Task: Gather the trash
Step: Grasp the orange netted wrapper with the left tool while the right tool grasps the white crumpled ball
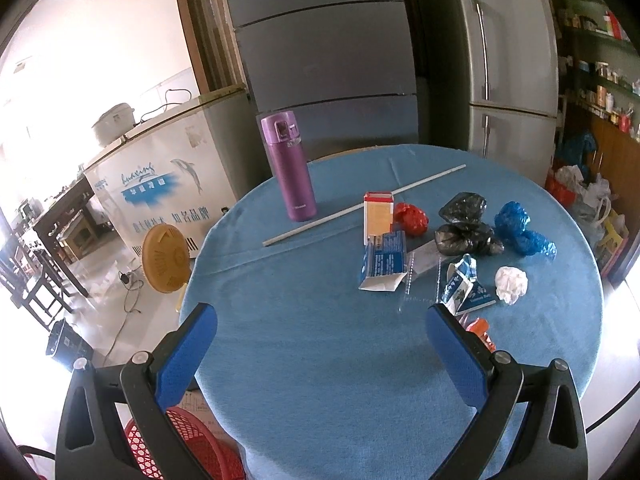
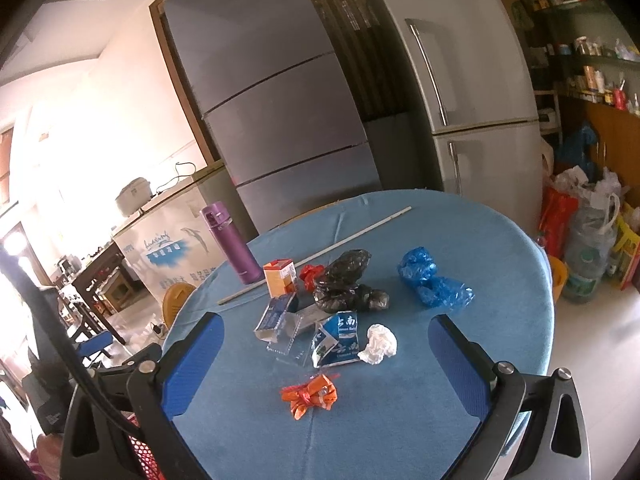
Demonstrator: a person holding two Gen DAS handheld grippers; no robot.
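Both wide open, gripping nothing: left claw [image 1: 320,332], right claw [image 2: 326,344] framing orange wrapper [image 2: 309,396] on desk [image 2: 400,432].

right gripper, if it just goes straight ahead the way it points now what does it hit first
Most likely the orange wrapper, which lies on the blue tablecloth just ahead, between the open fingers of the right gripper. Beyond it sit the blue-and-white carton and the white paper ball. Height above the cloth is unclear.
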